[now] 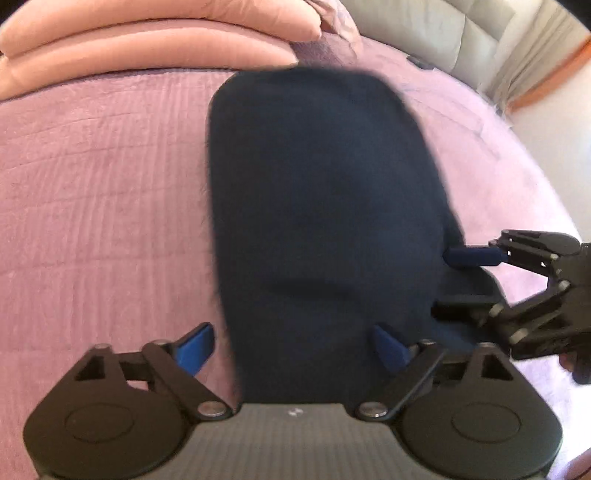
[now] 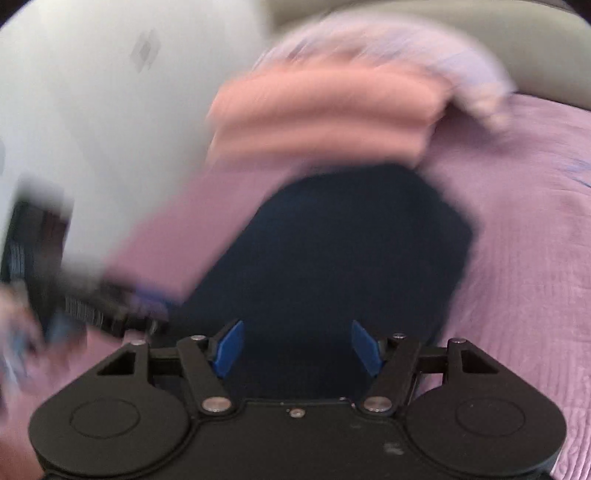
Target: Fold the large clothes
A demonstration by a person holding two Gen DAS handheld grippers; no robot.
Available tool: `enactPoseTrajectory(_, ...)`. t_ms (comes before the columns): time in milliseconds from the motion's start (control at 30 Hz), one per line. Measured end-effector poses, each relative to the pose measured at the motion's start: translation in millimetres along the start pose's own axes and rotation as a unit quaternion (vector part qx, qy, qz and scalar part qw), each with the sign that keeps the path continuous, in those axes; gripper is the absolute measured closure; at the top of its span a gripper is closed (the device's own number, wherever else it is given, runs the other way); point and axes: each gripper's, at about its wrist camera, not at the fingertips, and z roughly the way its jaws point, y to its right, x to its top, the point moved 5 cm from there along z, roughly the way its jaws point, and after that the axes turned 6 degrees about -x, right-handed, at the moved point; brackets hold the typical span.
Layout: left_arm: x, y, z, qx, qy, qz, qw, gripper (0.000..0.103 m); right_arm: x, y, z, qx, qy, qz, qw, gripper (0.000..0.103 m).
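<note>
A big bed with a pinkish purple bedspread point(image 1: 103, 192) fills most of both views. At its far end sits a pile of folded peach bedding point(image 1: 147, 40), with a grey padded headboard point(image 1: 436, 33) behind it.

In the middle of the bedspread lies the dark navy garment point(image 1: 317, 206). It is already folded into a long, narrow strip. Its long side runs straight away from the near edge of the bed toward the peach pile.

The left gripper point(image 1: 293, 349) hovers at the near end of the strip. Its blue fingers are spread wide, one on each side of the cloth, and they hold nothing. The right gripper point(image 1: 443, 284) comes in from the right side, near that same end. Its fingers are also wide apart, with the navy cloth edge between them, not pinched yet. In its own view the strip lies right in front of it.

Both are near the close end, so I think that end will likely be lifted and folded toward the far end.
</note>
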Motion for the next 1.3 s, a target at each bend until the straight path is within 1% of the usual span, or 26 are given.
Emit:
enactPoseTrajectory(33, -7.8, -5.9, 1.7, -0.002, 0.005, -0.009, 0.9999, 0.0, -20.1, -4.2, 11.6, -0.025, -0.005, -0.05, 0.998, 0.026)
enactPoseTrajectory(67, -12.5, -13.2, 3.6, -0.02, 0.003, -0.039, 0.999, 0.0, -37.9, -10.1, 13.1, -0.039, 0.029, -0.111, 0.993, 0.027)
enactPoseTrajectory(100, -15.1, -18.3, 4.6, -0.03, 0.003, -0.072, 0.9969, 0.0, -56.1, -17.2, 11.7, -0.062, 0.071, -0.183, 0.979, 0.028)
enactPoseTrajectory(133, -15.1, -17.3, 3.6, -0.025, 0.006, -0.075, 0.9968, 0.0, -63.0, -20.2, 10.1, -0.076, 0.088, -0.205, 0.972, 0.028)
enactPoseTrajectory(200, -10.9, -3.8, -3.0, 0.007, 0.014, -0.029, 0.9995, 0.0, -56.9, -16.2, 5.9, -0.071, 0.064, -0.174, 0.98, 0.028)
enactPoseTrajectory(233, -9.9, 2.9, -7.6, 0.024, 0.017, -0.002, 0.9996, 0.0, -50.5, -13.6, 7.0, -0.069, 0.05, -0.172, 0.982, 0.028)
enactPoseTrajectory(300, -9.3, 8.8, -11.5, 0.04, 0.017, 0.023, 0.9988, 0.0, -50.9, -9.6, 2.0, -0.074, 0.034, -0.182, 0.98, 0.029)
enactPoseTrajectory(333, -9.0, 7.9, -11.8, 0.042, 0.016, 0.022, 0.9988, 0.0, -53.9, -6.6, -0.8, -0.086, 0.03, -0.187, 0.978, 0.024)
enactPoseTrajectory(367, -8.6, 7.1, -12.5, 0.041, 0.015, 0.011, 0.999, 0.0, -56.7, 2.3, -1.3, -0.105, 0.018, -0.173, 0.979, 0.018)
enactPoseTrajectory(400, -9.4, 4.4, -13.2, 0.035, 0.015, -0.007, 0.9993, 0.0, -56.1, 15.2, -8.3, -0.096, 0.009, -0.128, 0.987, 0.01)
enactPoseTrajectory(433, -10.4, 0.6, -12.1, 0.031, 0.013, -0.022, 0.9992, 0.0, -55.9, 34.6, -8.8, -0.079, -0.015, -0.053, 0.995, 0.0)
enactPoseTrajectory(467, -11.1, -2.2, -12.7, 0.031, 0.013, -0.036, 0.9988, 0.0, -56.2, 52.6, -9.3, -0.056, -0.043, 0.02, 0.997, 0.0)
enactPoseTrajectory(500, -11.0, -3.4, -14.6, 0.034, 0.013, -0.041, 0.9985, 0.0, -55.3, 60.9, -12.5, -0.045, -0.051, 0.052, 0.996, 0.001)
enactPoseTrajectory(533, -11.2, -4.1, -17.6, 0.039, 0.013, -0.042, 0.9983, 0.0, -53.0, 65.0, -18.0, -0.053, -0.056, 0.059, 0.995, 0.001)
enactPoseTrajectory(600, -9.6, -6.0, -21.5, 0.048, 0.006, -0.048, 0.9977, 0.0, -45.0, 64.7, -29.8, -0.097, -0.07, 0.027, 0.992, 0.002)
enactPoseTrajectory(667, -7.6, -4.7, -29.3, 0.06, -0.002, -0.056, 0.9966, 0.0, -27.8, 60.3, -50.7, -0.128, -0.05, -0.015, 0.99, 0.002)
enactPoseTrajectory(700, -4.8, -2.9, -33.2, 0.068, -0.007, -0.058, 0.9959, 0.0, -22.7, 59.3, -62.2, -0.137, -0.03, -0.026, 0.99, 0.002)
enactPoseTrajectory(733, -1.7, -0.7, -35.7, 0.078, -0.011, -0.058, 0.9952, 0.0, -7.7, 59.0, -74.6, -0.142, -0.002, -0.029, 0.989, 0.002)
enactPoseTrajectory(800, 4.2, 8.8, -42.1, 0.106, -0.009, -0.048, 0.9932, 0.001, 17.7, 58.7, -90.7, -0.133, 0.051, -0.015, 0.99, 0.002)
enactPoseTrajectory(833, 6.8, 13.8, -45.0, 0.12, -0.008, -0.034, 0.9922, 0.002, 33.3, 58.1, -92.2, -0.117, 0.07, -0.005, 0.991, 0.001)
enactPoseTrajectory(900, 10.7, 21.5, -48.4, 0.139, -0.01, -0.014, 0.9901, 0.003, 58.3, 56.6, -80.1, -0.077, 0.077, 0.017, 0.994, 0.001)
enactPoseTrajectory(1000, 14.7, 25.8, -53.5, 0.126, -0.005, -0.02, 0.9918, 0.003, 92.8, 52.5, -45.5, -0.045, 0.094, 0.043, 0.994, 0.002)
enactPoseTrajectory(1133, 17.7, 27.3, -52.0, 0.144, -0.005, -0.004, 0.9895, 0.003, 122.8, 57.1, 4.3, -0.043, 0.097, 0.039, 0.994, 0.001)
enactPoseTrajectory(1200, 17.5, 27.7, -50.5, 0.138, -0.012, -0.009, 0.9903, 0.003, 143.7, 56.2, 45.0, -0.044, 0.069, 0.017, 0.996, 0.001)
enactPoseTrajectory(1267, 17.4, 26.5, -46.9, 0.128, -0.015, -0.02, 0.9915, 0.003, 136.3, 56.0, 62.5, -0.063, 0.044, -0.029, 0.997, 0.002)
enactPoseTrajectory(1300, 17.2, 26.5, -44.1, 0.127, -0.018, -0.02, 0.9915, 0.003, 130.5, 60.0, 69.4, -0.075, 0.045, -0.048, 0.995, 0.001)
